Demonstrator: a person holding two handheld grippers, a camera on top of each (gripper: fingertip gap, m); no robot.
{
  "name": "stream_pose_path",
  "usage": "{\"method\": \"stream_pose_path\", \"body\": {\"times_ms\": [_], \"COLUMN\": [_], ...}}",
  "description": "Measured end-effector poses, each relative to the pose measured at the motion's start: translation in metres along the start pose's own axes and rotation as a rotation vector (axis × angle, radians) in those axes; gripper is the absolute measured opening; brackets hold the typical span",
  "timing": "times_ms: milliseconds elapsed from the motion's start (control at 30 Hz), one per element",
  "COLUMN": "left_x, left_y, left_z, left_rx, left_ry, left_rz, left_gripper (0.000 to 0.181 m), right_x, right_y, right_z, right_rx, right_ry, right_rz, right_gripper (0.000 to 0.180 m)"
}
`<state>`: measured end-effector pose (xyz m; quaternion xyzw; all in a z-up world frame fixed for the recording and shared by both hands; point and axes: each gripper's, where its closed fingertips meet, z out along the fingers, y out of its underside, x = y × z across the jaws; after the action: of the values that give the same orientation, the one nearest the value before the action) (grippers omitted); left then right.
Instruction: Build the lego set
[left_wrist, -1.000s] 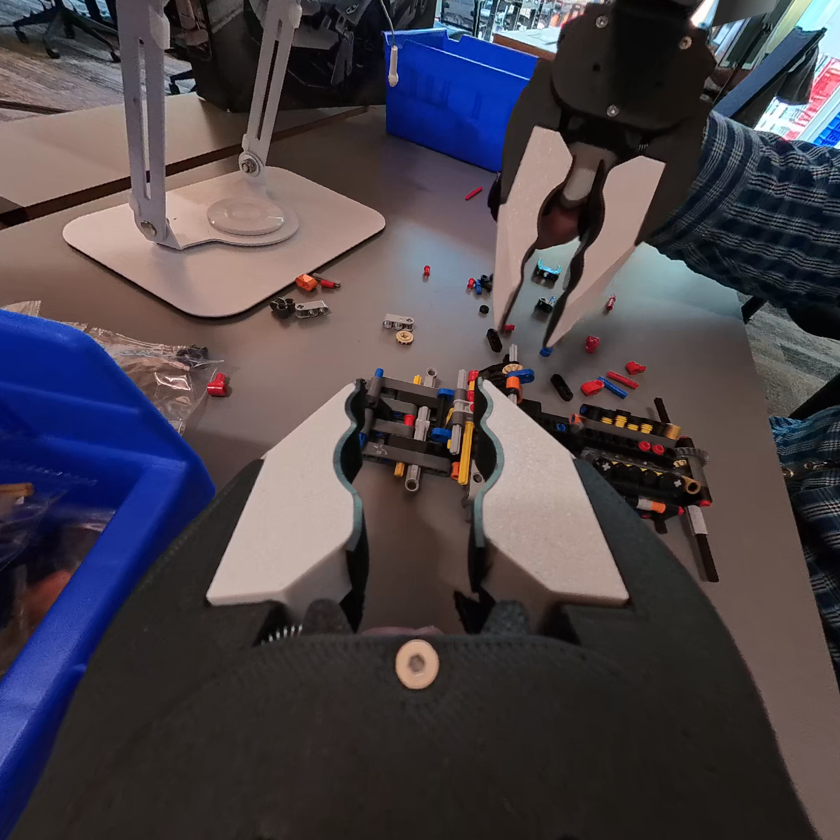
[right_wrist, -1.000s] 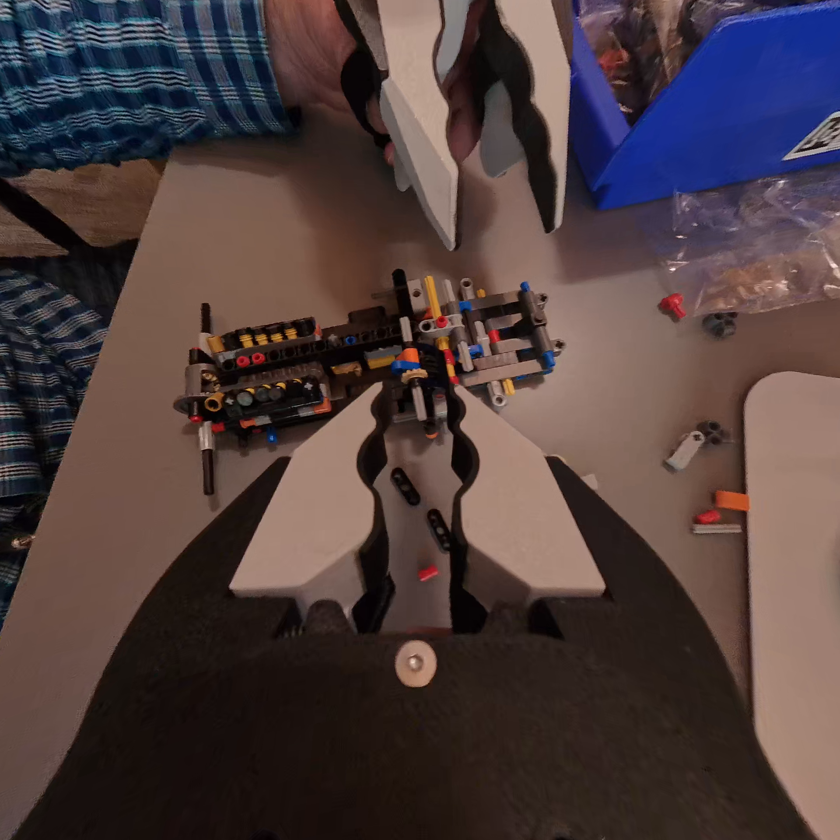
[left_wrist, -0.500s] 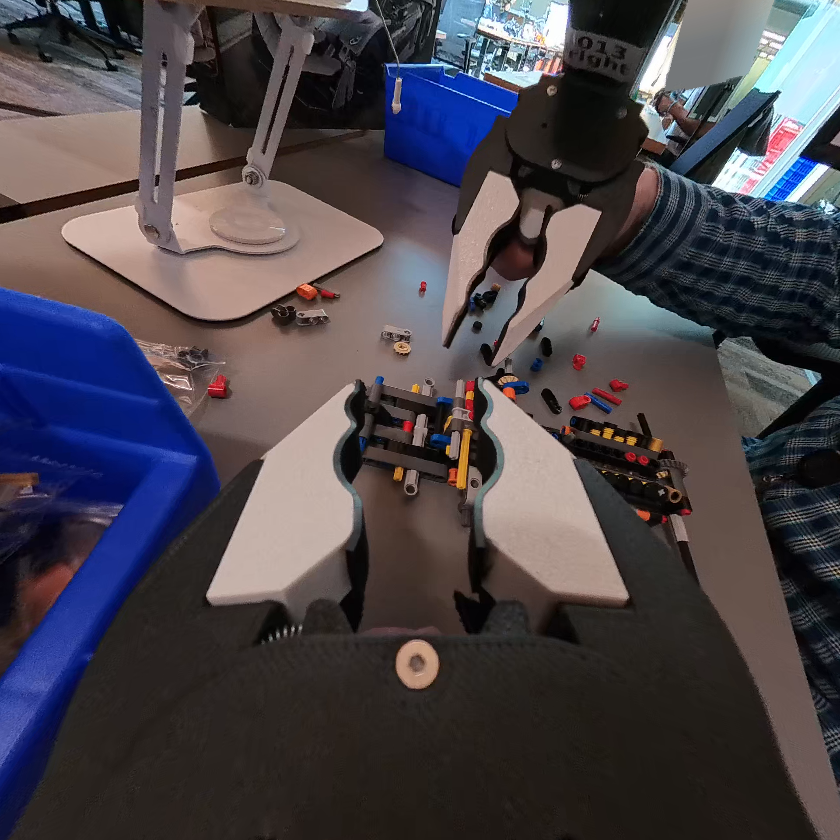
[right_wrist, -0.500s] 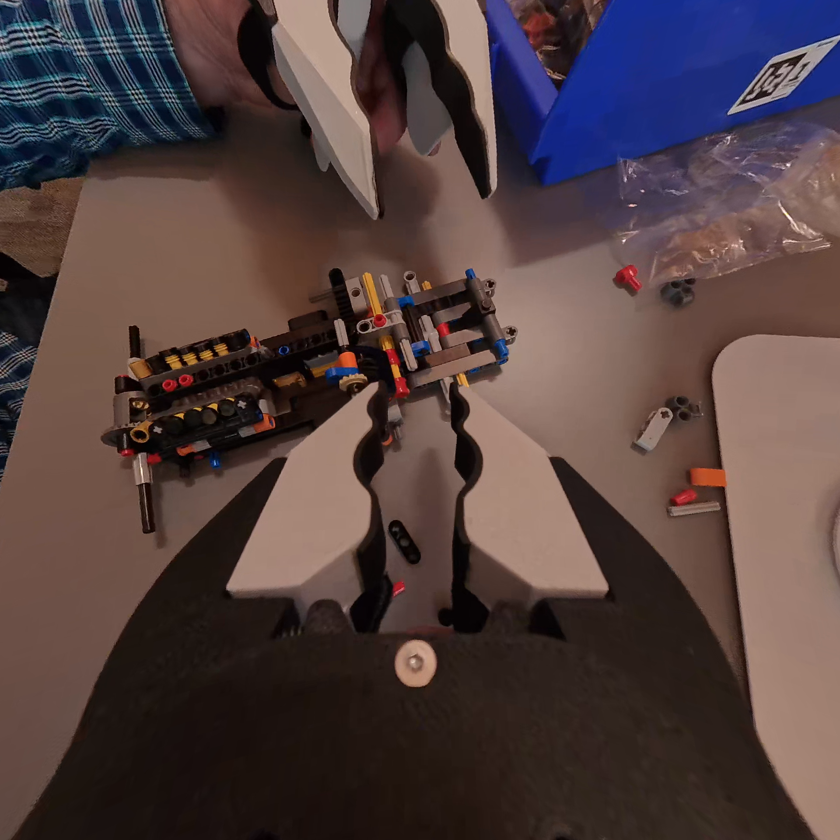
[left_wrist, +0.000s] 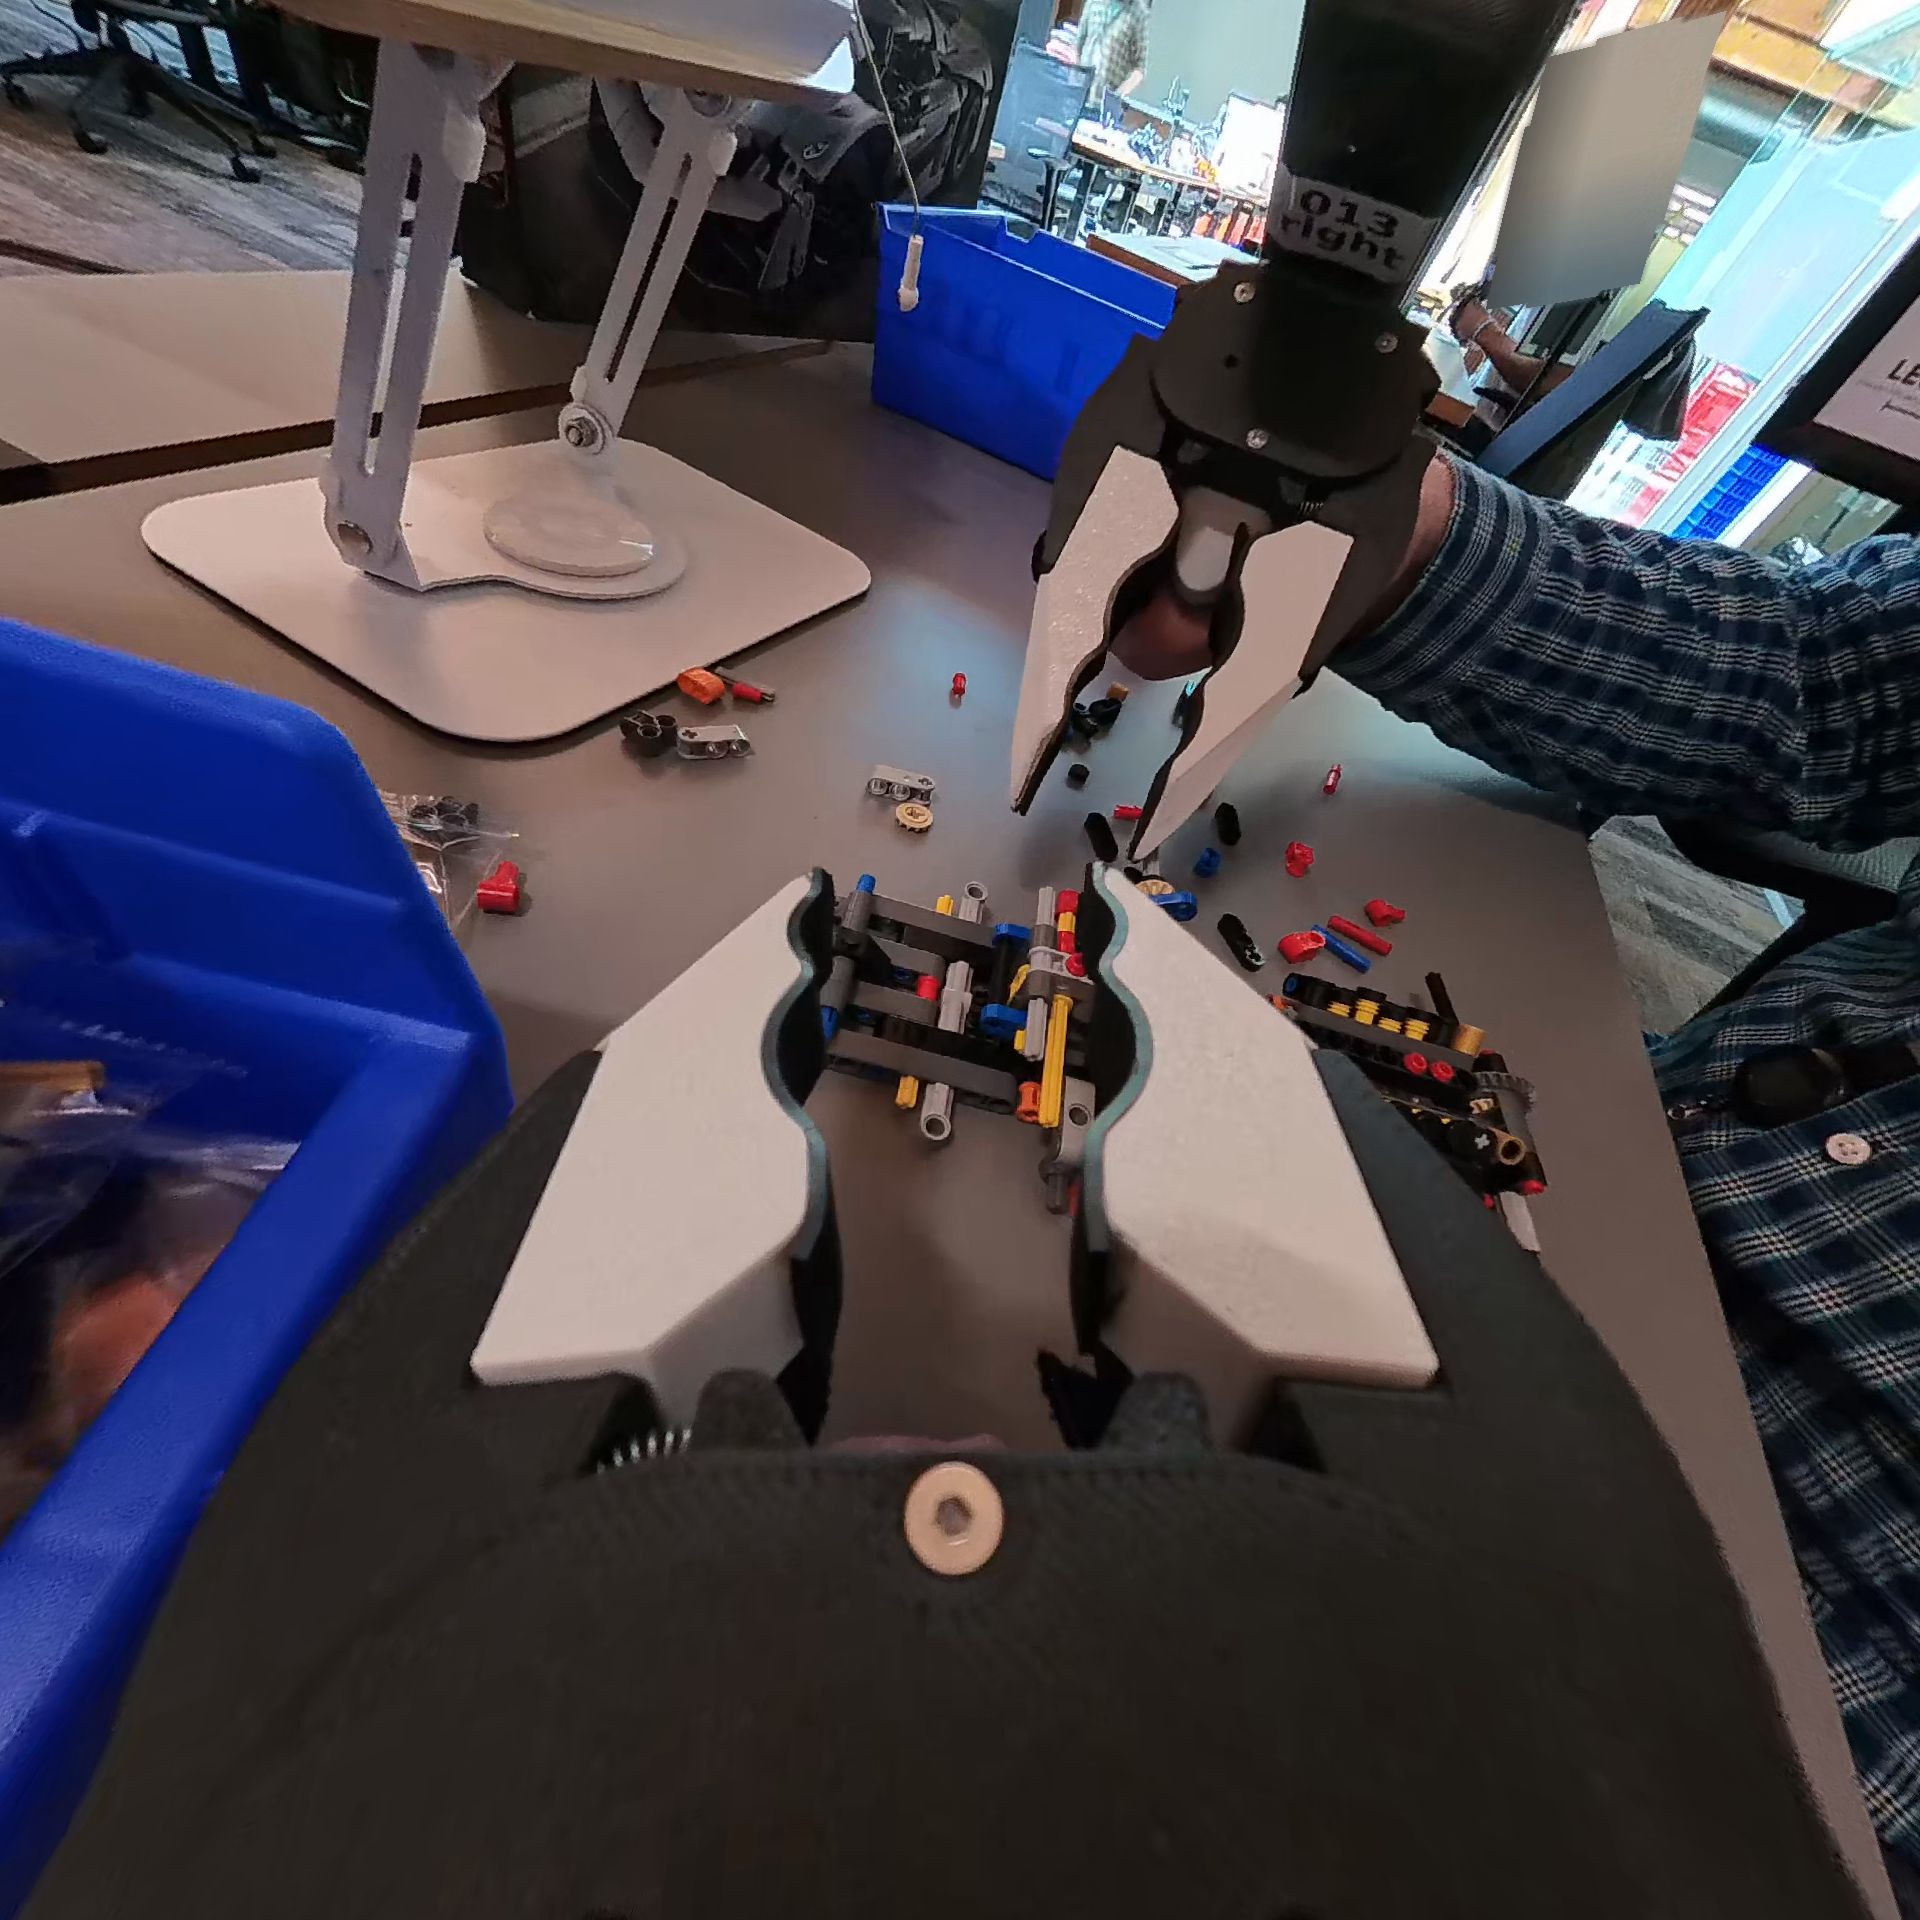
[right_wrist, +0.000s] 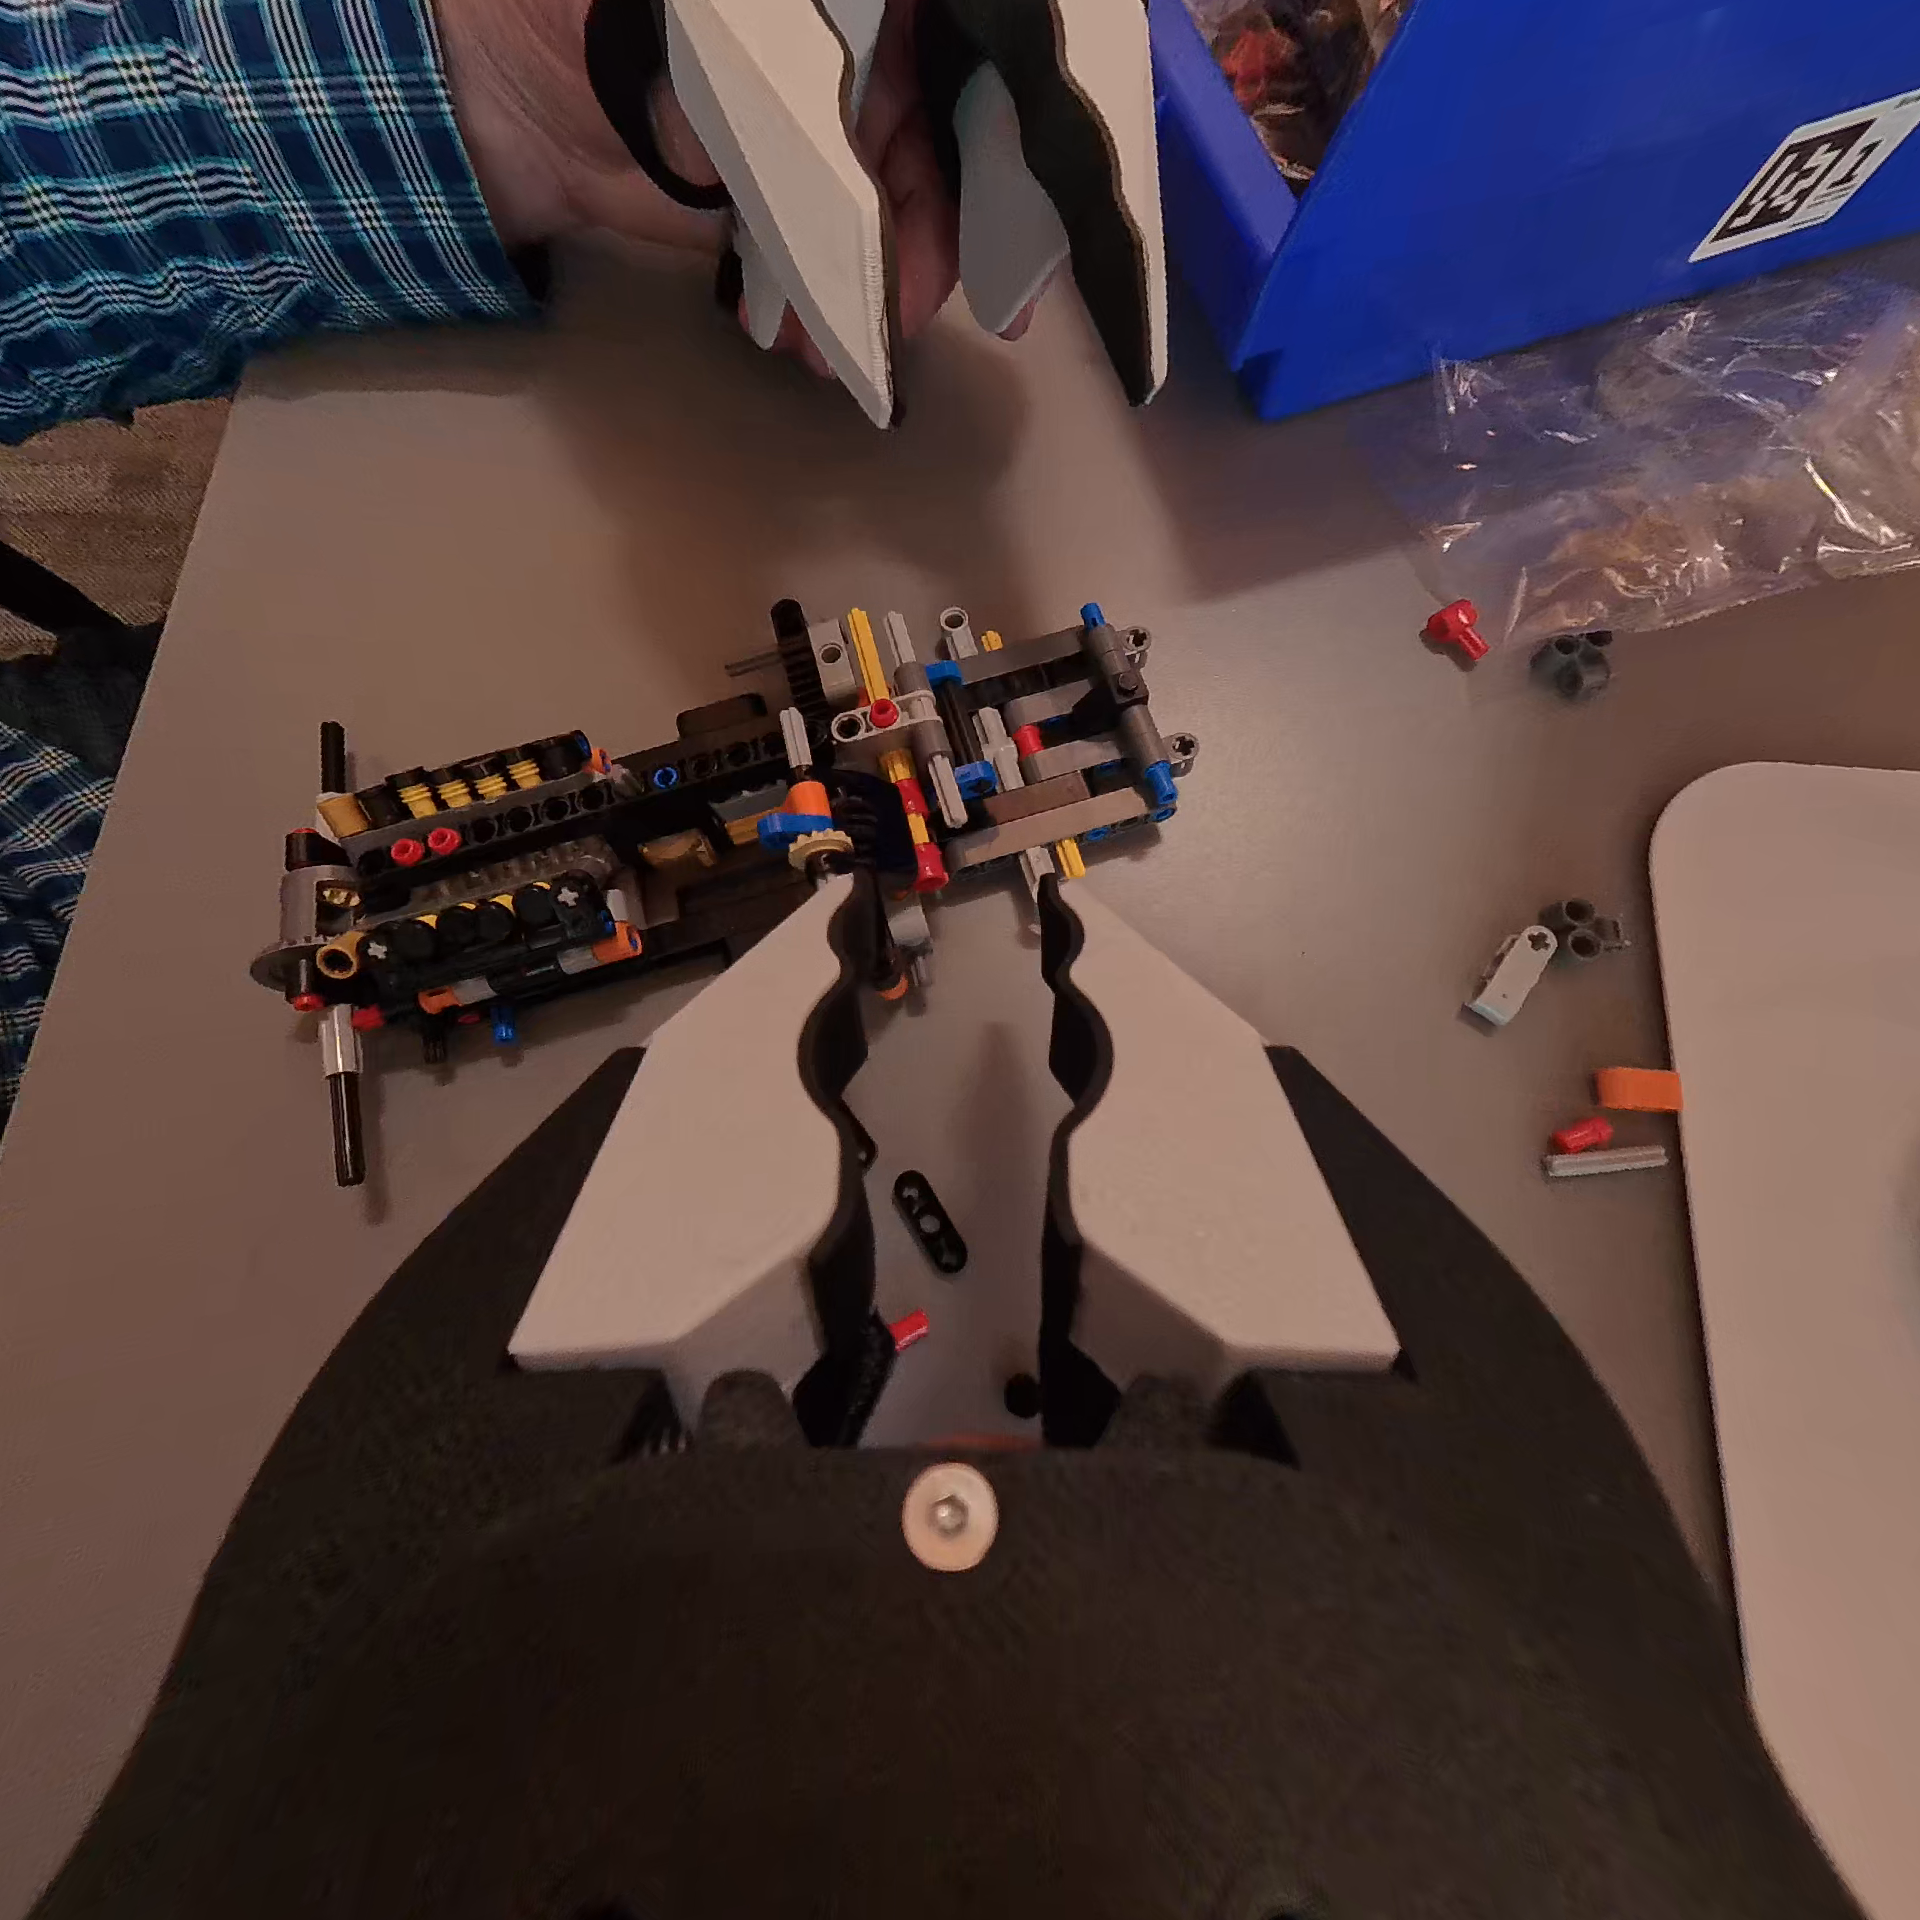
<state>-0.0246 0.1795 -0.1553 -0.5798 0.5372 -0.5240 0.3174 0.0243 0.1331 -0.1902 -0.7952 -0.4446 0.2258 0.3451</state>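
Lego build (right_wrist: 727, 821) sits mid-surface, both grippers' fingers open and empty: left gripper (left_wrist: 956, 904) straddling its frame end, right gripper (right_wrist: 940, 894) hovering close; a careless nudge could pop pins loose

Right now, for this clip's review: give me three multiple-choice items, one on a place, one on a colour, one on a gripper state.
1. The clear plastic bag lies:
A. in front of the blue bin
B. on the white stand base
C. on the lego assembly

2. The curved loose piece beside the white stand base is:
A. green
B. orange
C. yellow

3. The left gripper is:
A. shut on a pin
B. holding the bag
C. open

Answers: 1 A, it rests on the table against the bin's wall. 2 B, plainly orange. 3 C, its fingers stand apart, gripping nothing.
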Motion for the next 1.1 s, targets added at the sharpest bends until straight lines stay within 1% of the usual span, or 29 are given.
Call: {"method": "stream_pose_path", "body": {"times_ms": [500,800,1100], "left_x": [-0.0019,-0.0023,-0.0028], "left_y": [-0.0039,-0.0049,-0.0064], "left_z": [-0.0040,-0.0049,-0.0064], "left_rx": [0.035,0.044,0.058], "left_ry": [0.020,0.034,0.044], "left_rz": [-0.037,-0.056,-0.069], "left_gripper": [0.046,0.047,0.047], "right_x": [-0.0014,-0.0044,-0.0062], "right_y": [0.0017,0.0000,-0.0005], "right_z": [-0.0018,-0.0016,-0.0026], "right_rx": [0.026,0.088,0.108], "right_ry": [-0.038,-0.062,-0.079], "right_rz": [-0.014,0.006,0.008], "right_gripper": [0.030,0.030,0.031]}}
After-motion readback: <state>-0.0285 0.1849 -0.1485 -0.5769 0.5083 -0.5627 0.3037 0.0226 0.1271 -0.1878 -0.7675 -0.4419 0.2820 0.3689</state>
